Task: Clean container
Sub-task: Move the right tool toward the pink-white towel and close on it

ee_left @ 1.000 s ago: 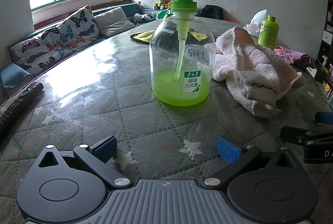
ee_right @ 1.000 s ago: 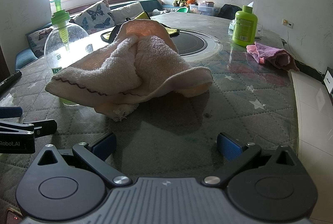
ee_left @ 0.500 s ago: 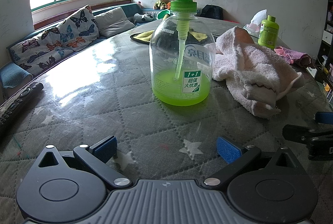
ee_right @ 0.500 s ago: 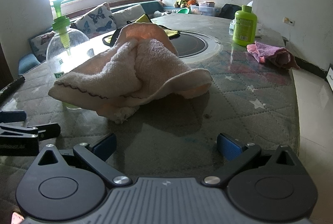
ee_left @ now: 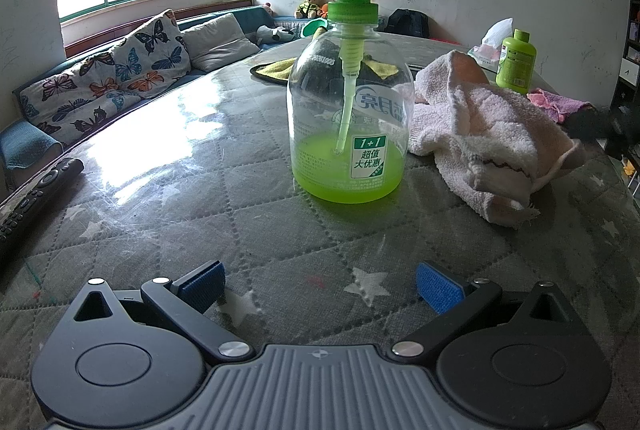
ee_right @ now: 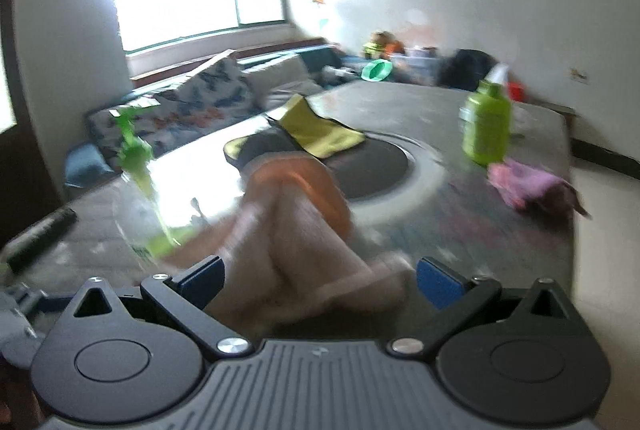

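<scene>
2 grippers: left gripper (ee_left: 318, 284) and right gripper (ee_right: 318, 280), fingers spread, empty.
Done: nothing visible.
Left: grasp towel (ee_left: 480, 134), wipe pump bottle (ee_left: 348, 110).

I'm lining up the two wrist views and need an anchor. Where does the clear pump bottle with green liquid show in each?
Left wrist: the pump bottle stands upright at centre, left of the pale towel.
Right wrist: the pump bottle is blurred at the left, left of the towel.
Shared landmark: the small green bottle at the table's far side, upper right in both.
</scene>
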Motion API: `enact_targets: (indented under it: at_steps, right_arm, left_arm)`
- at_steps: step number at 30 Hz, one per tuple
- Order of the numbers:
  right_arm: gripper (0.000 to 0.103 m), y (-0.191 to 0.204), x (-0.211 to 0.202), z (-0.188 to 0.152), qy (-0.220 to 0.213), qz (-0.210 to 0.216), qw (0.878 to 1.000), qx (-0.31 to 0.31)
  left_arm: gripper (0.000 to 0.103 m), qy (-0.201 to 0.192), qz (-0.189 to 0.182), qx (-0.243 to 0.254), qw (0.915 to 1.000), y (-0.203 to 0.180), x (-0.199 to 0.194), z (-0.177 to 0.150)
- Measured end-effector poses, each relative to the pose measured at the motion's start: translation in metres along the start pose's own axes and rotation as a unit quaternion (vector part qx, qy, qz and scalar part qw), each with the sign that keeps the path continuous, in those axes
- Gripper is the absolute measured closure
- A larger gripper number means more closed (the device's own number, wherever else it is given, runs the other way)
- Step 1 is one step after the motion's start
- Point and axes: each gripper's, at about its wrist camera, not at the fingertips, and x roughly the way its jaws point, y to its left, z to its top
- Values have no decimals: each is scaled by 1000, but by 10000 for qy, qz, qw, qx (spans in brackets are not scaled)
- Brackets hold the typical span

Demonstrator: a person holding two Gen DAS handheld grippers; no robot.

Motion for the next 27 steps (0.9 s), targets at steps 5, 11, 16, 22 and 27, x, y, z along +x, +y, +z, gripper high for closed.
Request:
enact_targets:
  at_steps: [5, 11, 16, 22, 27]
  right_arm:
    - [0, 11, 39, 28, 58, 276, 9996, -85]
    - [4, 18, 89, 34, 428, 265, 9985, -215]
    - [12, 11, 118, 23, 916, 351, 9952, 58]
    - [15, 16, 118, 19, 912, 228, 9954, -168]
    - [4, 23, 108, 36, 442, 146, 9978, -467]
  left_arm:
    - [0, 3, -5, -7, 10000, 0, 0, 0]
    - [0, 92, -45, 1, 9999, 6, -3, 1]
    - [0, 237, 47, -157, 9996, 19, -7, 4]
    - [0, 217, 118, -198, 9995, 30, -14, 14]
    - [0, 253, 82, -199, 9994, 31, -13, 23]
